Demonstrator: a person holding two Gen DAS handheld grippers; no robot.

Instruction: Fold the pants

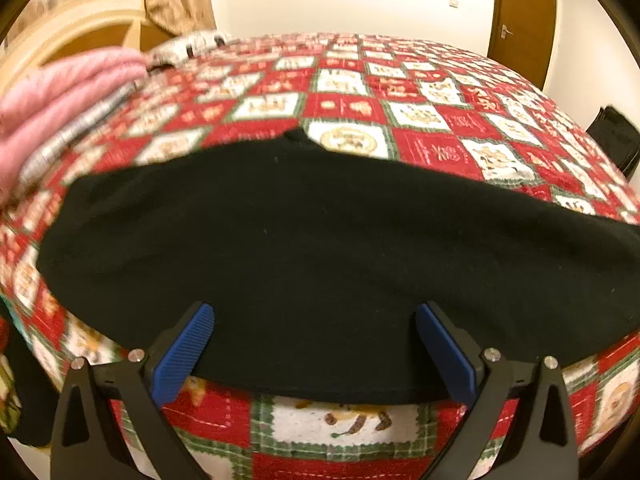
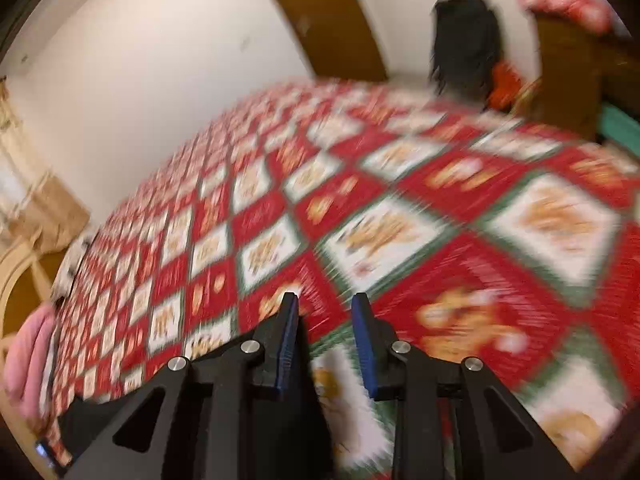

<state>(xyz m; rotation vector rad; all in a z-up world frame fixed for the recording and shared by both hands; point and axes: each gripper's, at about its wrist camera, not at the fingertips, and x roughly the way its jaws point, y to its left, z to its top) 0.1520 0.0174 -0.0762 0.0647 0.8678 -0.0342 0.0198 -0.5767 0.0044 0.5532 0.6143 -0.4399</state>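
Note:
Black pants [image 1: 304,248] lie spread flat across the near part of a table covered with a red, white and green patchwork cloth [image 1: 360,104]. My left gripper [image 1: 314,312] is open wide, its blue-padded fingers [image 1: 188,348] over the near edge of the pants, holding nothing. My right gripper [image 2: 325,300] is open with a narrow gap and empty, above the bare cloth [image 2: 380,232]. A dark strip at the lower left of the blurred right wrist view [image 2: 80,408] may be the pants.
Folded pink and grey clothes [image 1: 52,96] are stacked at the table's left edge, also in the right wrist view [image 2: 32,360]. A black chair [image 1: 616,144] stands at the right. A brown door [image 1: 520,20] is behind. A dark bag [image 2: 464,44] sits beyond the table.

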